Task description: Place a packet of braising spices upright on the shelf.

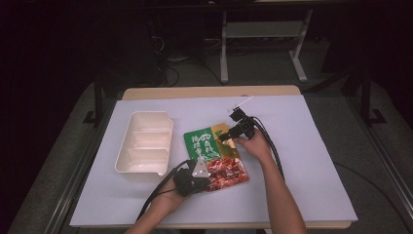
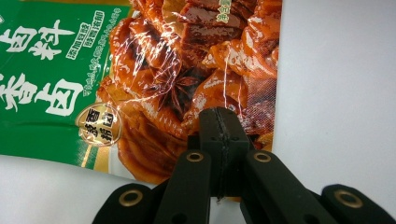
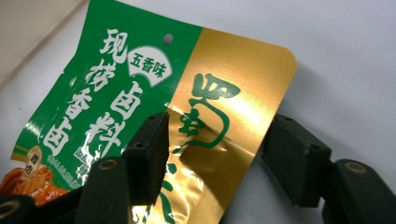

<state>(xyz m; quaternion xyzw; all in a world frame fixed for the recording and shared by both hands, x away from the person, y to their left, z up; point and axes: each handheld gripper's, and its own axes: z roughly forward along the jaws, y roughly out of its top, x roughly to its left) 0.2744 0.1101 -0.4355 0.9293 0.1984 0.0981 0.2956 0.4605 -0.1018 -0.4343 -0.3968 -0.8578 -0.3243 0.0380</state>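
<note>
1. Left gripper view: the left gripper [image 2: 218,140] has its two black jaws pressed flat together at lower centre, clenched on the bottom edge of the glossy green, gold and red plastic food pouch [image 2: 154,79]; this corner looks secured.
2. Right gripper view: the right gripper [image 3: 219,154] straddles the pouch's gold top corner [image 3: 233,112], one jaw at centre left over the foil, the other at right just off the edge; a gap remains, so the pinch is not yet made, and the foil buckles between them.
3. High view: the pouch lies flat at centre on the pale lilac table cover [image 1: 302,161], just right of the empty cream plastic three-compartment tray [image 1: 146,146]; by my judgement, gripping is half done, and lifting or opening remains.
4. Hard to tell: whether the centre-left jaw touches the foil; the pouch's underside is hidden.
</note>
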